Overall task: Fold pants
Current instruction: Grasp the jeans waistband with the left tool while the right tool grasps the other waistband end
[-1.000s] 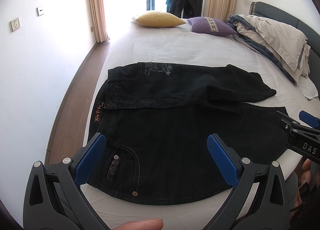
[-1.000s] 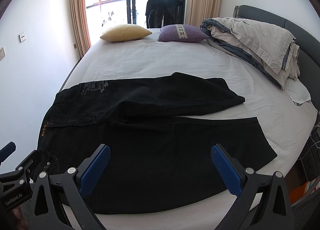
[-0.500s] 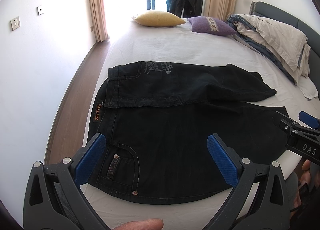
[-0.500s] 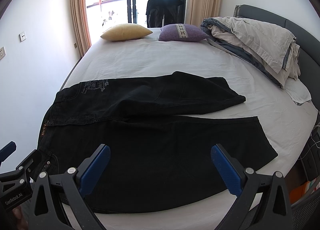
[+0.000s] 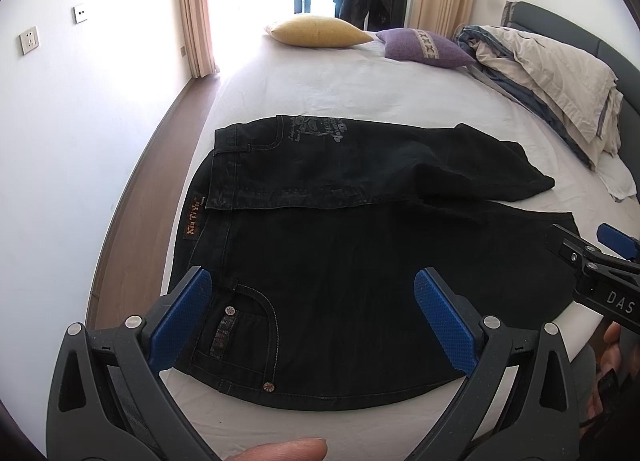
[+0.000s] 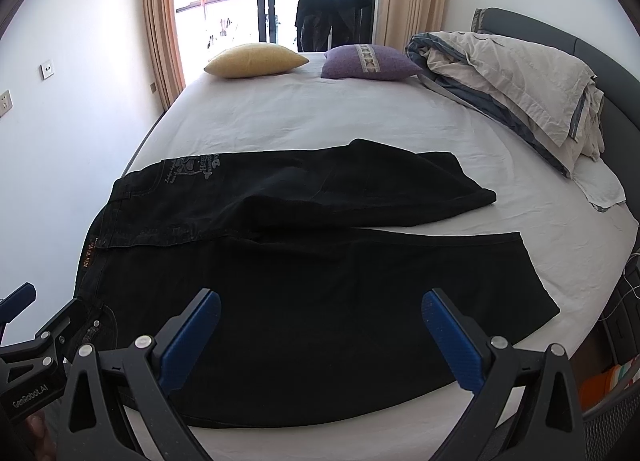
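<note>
Nearest, the left gripper (image 5: 312, 325) hangs with its jaws spread wide and nothing between them, above the near left part of the pants (image 5: 360, 261), over the pocket (image 5: 244, 333) by the waist. A fingertip (image 5: 284, 451) of the holding hand shows at the bottom edge. The right gripper (image 6: 320, 335) is likewise wide and empty, poised over the near leg (image 6: 340, 301) further right. Neither touches cloth; one at the waist end and one toward the cuff looks like a setup for lifting a long edge evenly, so the fold stays straight.

The pants lie on the white bed (image 6: 320, 121), waist to the left, cuffs to the right. The near leg is flat, running to the bed's near right edge. The far leg (image 6: 360, 185) is rumpled and angled slightly away, leaving a wedge of sheet between the cuffs. By my reading, folding has not begun; bringing one leg onto the other seems the likely first move.

Farther off, well clear of the pants, sit a yellow pillow (image 6: 256, 59), a purple pillow (image 6: 370, 63) and heaped bedding (image 6: 520, 81) on the right, leaving open room for folding.
</note>
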